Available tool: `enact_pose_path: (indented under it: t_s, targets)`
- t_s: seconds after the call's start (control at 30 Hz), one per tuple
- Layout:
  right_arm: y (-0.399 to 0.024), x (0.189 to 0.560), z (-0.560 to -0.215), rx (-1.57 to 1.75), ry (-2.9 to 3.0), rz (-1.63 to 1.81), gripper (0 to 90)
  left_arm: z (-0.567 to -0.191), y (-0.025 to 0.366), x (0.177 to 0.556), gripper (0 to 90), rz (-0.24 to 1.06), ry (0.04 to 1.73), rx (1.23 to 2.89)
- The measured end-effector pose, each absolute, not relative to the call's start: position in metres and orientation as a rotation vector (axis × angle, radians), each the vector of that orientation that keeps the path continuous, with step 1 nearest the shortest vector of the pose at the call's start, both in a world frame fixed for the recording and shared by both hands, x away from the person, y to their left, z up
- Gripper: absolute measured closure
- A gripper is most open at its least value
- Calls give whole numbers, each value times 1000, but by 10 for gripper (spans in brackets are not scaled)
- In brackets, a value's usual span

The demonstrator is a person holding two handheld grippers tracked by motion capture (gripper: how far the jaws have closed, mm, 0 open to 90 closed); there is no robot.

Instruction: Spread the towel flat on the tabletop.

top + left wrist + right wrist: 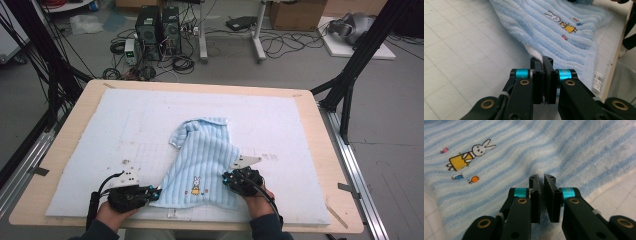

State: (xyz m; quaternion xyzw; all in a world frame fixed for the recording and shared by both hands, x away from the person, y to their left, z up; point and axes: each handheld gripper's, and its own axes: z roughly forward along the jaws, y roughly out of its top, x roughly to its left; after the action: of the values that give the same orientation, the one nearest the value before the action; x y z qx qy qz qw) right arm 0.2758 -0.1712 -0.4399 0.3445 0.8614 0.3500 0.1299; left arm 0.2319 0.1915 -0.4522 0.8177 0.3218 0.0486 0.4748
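A light blue striped towel [202, 155] with a small embroidered rabbit [195, 186] lies rumpled on a pale blue foam mat [125, 125]. My left gripper [156, 192] is at the towel's near left corner. In the left gripper view it [543, 60] is shut on the towel's [564, 37] white edge. My right gripper [227, 177] rests on the towel's near right part. In the right gripper view its jaws [541, 177] stand nearly together and pinch the towel [524, 150] beside the rabbit [471, 155].
The mat covers a wooden table [65, 145], whose near edge lies just behind both hands. A white label [598, 80] hangs off the towel's hem. Black frame posts [350, 75] flank the table. Computer towers [157, 27] and cables sit on the floor beyond.
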Motion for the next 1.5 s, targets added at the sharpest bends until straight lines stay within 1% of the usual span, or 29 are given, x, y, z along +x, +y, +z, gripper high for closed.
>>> enact_pose_path:
  t_s: [0.3,0.4,0.43,0.47,0.5,0.53,0.6,0.67,0.7,0.73,0.8,0.9,1.1,1.17,1.2,1.23,1.27,1.3,1.33,1.5]
  targets:
    - [-183,256,-436,942,2621,1019,854,-451,192,223,846,74,771,2011]
    - [-188,249,-436,923,2643,1027,844,-451,191,221,804,74,764,2007]
    - [-188,248,-436,908,2643,1029,820,-452,191,221,769,86,766,1998]
    - [-189,247,-436,892,2639,1032,778,-451,191,222,727,100,773,1994]
    - [-188,247,-436,879,2627,1042,719,-451,191,222,670,100,773,1994]
    - [-188,247,-436,882,2604,1054,641,-450,193,225,613,137,806,1965]
    - [-187,249,-434,932,2545,1091,514,-448,196,230,521,165,841,1914]
    - [-186,252,-431,957,2503,1137,474,-445,200,234,466,194,852,1870]
    - [-184,254,-428,968,2476,1163,429,-443,201,237,442,210,853,1855]
    - [-182,257,-426,982,2456,1181,408,-441,203,240,428,221,854,1841]
    - [-175,263,-423,971,2437,1206,406,-437,207,247,411,242,861,1829]
    - [-158,275,-422,974,2439,1183,429,-430,213,258,397,270,869,1802]
    - [-124,294,-428,936,2534,1111,567,-422,222,279,393,312,899,1781]
    - [-115,297,-433,904,2581,1068,603,-419,227,287,392,329,920,1787]
    - [-115,297,-433,904,2581,1068,603,-419,227,287,393,329,920,1787]
    - [-112,298,-437,896,2614,1030,634,-418,228,289,393,337,930,1786]
    - [-109,295,-438,863,2618,1039,746,-417,231,292,393,343,944,1786]
    - [-110,294,-438,856,2634,1044,816,-416,232,293,393,345,953,1784]
    - [-110,293,-438,844,2661,1060,854,-416,233,294,394,350,959,1783]
    - [-112,288,-437,804,2726,1086,865,-415,237,297,394,365,988,1780]
